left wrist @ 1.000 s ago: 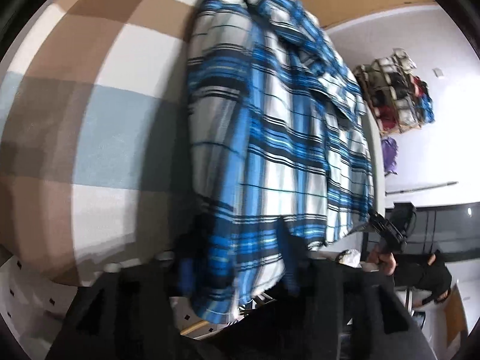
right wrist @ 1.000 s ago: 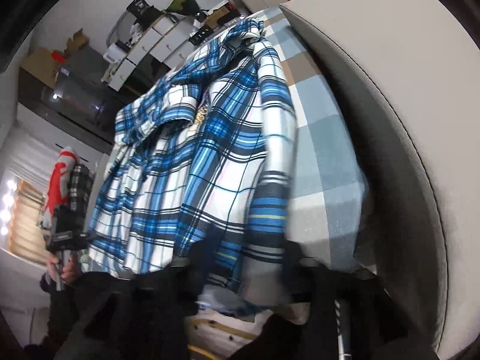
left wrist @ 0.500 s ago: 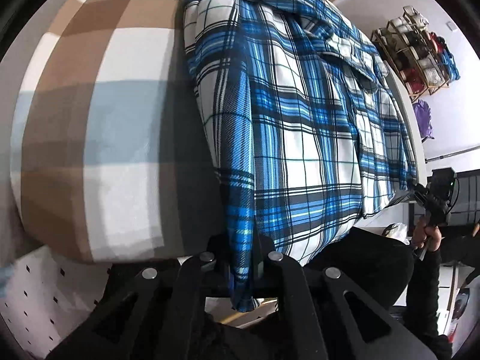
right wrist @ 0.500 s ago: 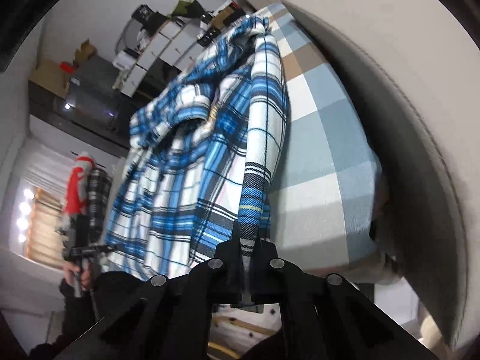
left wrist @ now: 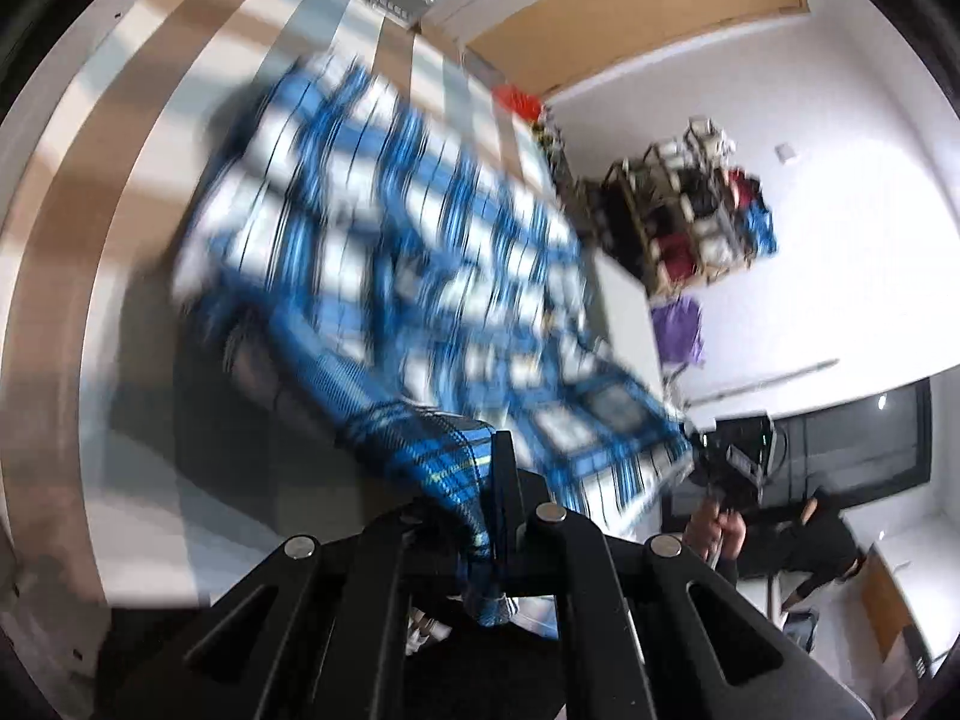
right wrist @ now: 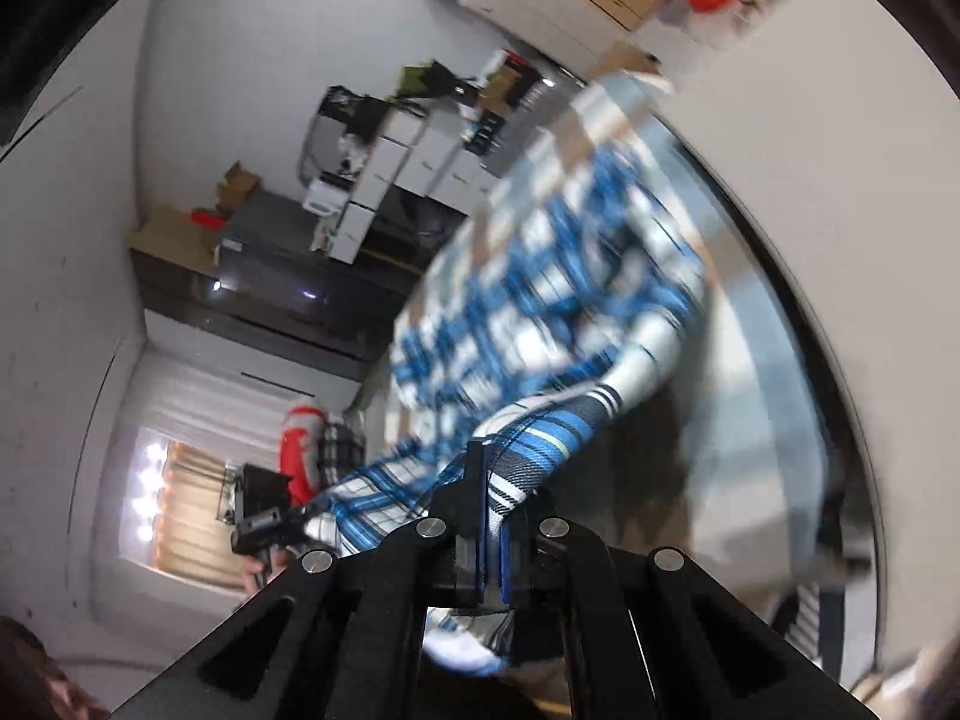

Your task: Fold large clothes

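Left tongs [left wrist: 493, 498] now clamped on plaid shirt [left wrist: 420, 276] hem corner; right tongs [right wrist: 489, 516] clamped on other corner. Both were apart a second ago. Hem lifted off bed [left wrist: 120, 324] ahead (blurred), fold likely starting.

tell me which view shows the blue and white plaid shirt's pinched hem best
The right wrist view: the blue and white plaid shirt has its striped hem in sharp focus where the right gripper is shut on it. The left wrist view shows the left gripper shut on a darker, bunched hem, with the rest of the shirt blurred.
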`<state>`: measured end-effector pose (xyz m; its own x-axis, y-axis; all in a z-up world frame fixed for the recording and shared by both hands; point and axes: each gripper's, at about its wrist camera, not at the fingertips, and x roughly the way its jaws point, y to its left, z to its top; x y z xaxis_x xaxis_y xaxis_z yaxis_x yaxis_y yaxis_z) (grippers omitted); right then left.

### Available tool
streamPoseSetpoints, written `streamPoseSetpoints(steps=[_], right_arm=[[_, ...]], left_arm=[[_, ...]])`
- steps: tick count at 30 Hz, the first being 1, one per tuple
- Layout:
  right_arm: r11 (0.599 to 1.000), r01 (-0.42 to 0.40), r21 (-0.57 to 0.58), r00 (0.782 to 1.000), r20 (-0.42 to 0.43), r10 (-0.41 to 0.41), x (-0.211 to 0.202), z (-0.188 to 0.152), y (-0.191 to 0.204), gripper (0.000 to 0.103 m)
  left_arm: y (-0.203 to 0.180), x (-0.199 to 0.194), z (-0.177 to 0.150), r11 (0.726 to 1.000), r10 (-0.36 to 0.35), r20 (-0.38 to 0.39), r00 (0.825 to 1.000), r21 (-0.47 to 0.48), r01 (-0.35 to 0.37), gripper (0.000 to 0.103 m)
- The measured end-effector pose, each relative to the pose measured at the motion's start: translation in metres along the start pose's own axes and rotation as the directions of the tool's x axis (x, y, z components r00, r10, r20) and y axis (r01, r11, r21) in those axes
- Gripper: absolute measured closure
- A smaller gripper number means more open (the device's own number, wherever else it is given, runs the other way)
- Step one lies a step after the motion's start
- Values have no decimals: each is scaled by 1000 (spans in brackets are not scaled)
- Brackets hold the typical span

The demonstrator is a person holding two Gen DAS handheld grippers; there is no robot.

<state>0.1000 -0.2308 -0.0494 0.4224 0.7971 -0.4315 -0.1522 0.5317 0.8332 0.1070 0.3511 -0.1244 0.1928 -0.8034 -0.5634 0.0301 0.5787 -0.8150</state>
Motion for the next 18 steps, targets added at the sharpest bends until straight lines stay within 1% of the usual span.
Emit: streamPoseSetpoints(steps=[2,4,5,6,7,8,9,11,12,14,18], right_arm=[[1000,16,-11,1000,4,-16,7,22,14,100],[999,44,9,999,-7,-44,23,56,21,100],[998,59,23,998,-11,-59,30,69,21,100],[996,85,36,996,-19,-84,39,85,20,100],[993,103,51,995,-25,-102,44,93,17,100],[990,120,74,993,-32,-118,53,105,12,100],[985,142,98,989,-40,-139,65,123,6,100],[976,165,143,986,-54,-159,80,145,-8,100],[969,182,165,983,-66,-173,91,157,-16,100],[958,210,193,977,-88,-196,107,173,-31,100],[937,263,230,960,-160,-230,144,193,-57,98]], left_arm=[[3,3,43,999,-12,23,1000,-51,13,102],[12,5,72,995,3,39,999,-99,1,102],[21,7,90,989,8,54,998,-145,0,102],[25,13,100,984,8,55,998,-177,1,102],[33,15,110,978,9,57,998,-207,3,102],[37,19,115,972,12,61,998,-234,2,102],[45,24,128,967,24,63,998,-257,-7,102],[61,28,141,952,41,77,996,-305,-15,102],[59,33,142,949,45,80,996,-313,-18,102],[74,38,154,936,41,88,995,-352,-8,102],[88,31,157,915,23,83,996,-403,13,102]])
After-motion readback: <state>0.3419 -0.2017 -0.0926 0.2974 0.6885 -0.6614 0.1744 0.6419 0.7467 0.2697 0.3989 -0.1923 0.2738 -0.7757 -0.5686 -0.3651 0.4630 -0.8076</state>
